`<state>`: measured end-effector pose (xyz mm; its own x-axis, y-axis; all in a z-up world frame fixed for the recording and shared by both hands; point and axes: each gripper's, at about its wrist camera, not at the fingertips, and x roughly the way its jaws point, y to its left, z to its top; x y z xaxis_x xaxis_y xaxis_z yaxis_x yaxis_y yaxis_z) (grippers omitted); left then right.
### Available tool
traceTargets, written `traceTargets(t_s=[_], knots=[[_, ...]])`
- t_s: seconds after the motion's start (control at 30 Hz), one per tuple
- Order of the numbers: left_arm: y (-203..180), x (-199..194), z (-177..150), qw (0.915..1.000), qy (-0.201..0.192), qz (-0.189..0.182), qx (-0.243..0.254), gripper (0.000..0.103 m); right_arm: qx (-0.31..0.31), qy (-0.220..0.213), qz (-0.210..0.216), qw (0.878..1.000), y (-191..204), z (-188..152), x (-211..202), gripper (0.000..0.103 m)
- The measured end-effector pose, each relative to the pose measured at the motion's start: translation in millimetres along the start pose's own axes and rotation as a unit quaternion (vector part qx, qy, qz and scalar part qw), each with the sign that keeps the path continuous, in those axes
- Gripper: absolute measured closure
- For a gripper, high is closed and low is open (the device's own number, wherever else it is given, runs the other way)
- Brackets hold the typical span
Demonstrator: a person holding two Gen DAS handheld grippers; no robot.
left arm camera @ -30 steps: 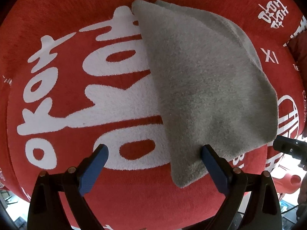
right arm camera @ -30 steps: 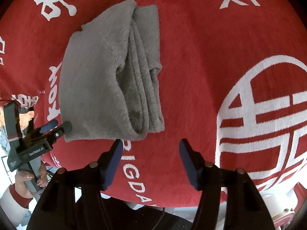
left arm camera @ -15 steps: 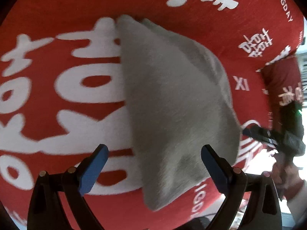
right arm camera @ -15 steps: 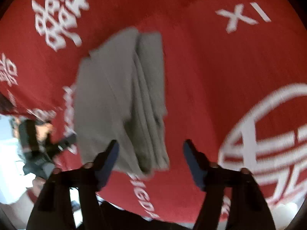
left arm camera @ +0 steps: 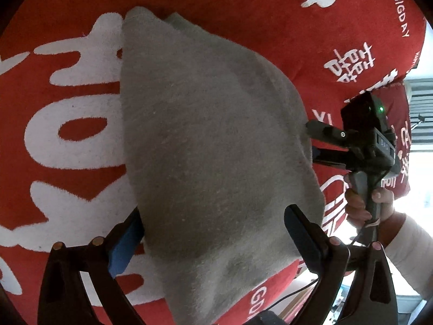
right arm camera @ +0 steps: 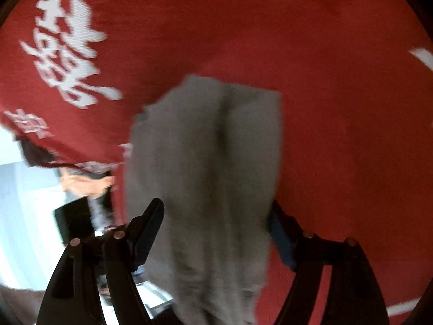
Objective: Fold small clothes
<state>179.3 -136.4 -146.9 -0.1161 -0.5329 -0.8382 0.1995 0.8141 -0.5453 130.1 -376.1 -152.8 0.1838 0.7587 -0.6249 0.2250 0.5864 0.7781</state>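
Two hand-held grippers now straddle the folded grey cloth (left arm camera: 216, 149) on the red worktop (left arm camera: 67, 203) — left hand-held gripper (left arm camera: 213, 239) open; right hand-held gripper (right arm camera: 216, 233) has just been opening, cloth between unclamped jaws. Both closed in — likely next fold grab.

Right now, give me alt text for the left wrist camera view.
A folded grey cloth lies on a red blanket with white lettering, between the open left gripper fingers. At the right, a hand holds the right gripper at the cloth's edge.
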Motion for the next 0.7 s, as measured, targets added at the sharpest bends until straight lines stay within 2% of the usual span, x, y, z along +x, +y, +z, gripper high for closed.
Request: traceTargets(t_s=[0.1,0.17,0.27,0.3,0.33,0.37,0.4,0.43,0.5,0.57,0.7], knots=[[5.6,8.2,-0.6,0.9999,0.007,0.005,0.009,0.002,-0.022,0.021,-0.009,0.999,5.7,4.6,10.6,0.020],[11.4,20.1,1.7,0.9995,0.030,-0.001,-0.001,0.002,-0.011,0.022,0.007,1.000,1.1,8.0,13.5,0.020],[9.1,20.0,4.2,0.9997,0.023,0.005,-0.005,0.002,0.019,0.015,0.026,0.999,-7.5,9.6,13.2,0.020],[9.6,19.2,4.1,0.9997,0.022,0.005,-0.009,0.003,0.026,0.013,0.023,0.999,-8.1,9.0,12.1,0.022],[10.0,18.0,4.1,0.9997,0.018,0.000,-0.014,0.005,0.025,0.013,0.013,1.000,-7.4,7.8,11.0,0.031],[11.2,15.2,4.3,0.9997,0.012,-0.004,-0.022,0.013,0.017,0.017,-0.008,1.000,-5.6,6.4,11.0,0.040],[15.4,9.4,2.8,0.9996,0.008,-0.007,-0.028,0.021,0.017,0.022,-0.009,1.000,-5.5,5.4,12.5,0.055],[16.8,6.2,2.9,0.9995,0.004,-0.010,-0.031,0.027,0.022,0.022,0.005,1.000,-4.5,4.4,12.0,0.062],[20.0,-3.1,0.9,0.9994,-0.004,-0.014,-0.030,0.047,0.016,0.017,0.021,0.999,4.4,2.0,8.3,0.065],[18.7,-12.1,-1.5,0.9994,-0.012,-0.024,-0.023,0.054,0.008,0.014,0.038,0.999,17.0,-0.9,5.4,0.066],[11.3,-34.4,-8.5,0.9984,-0.026,-0.050,-0.007,0.056,-0.011,0.006,0.058,0.998,47.6,-11.0,1.3,0.066]])
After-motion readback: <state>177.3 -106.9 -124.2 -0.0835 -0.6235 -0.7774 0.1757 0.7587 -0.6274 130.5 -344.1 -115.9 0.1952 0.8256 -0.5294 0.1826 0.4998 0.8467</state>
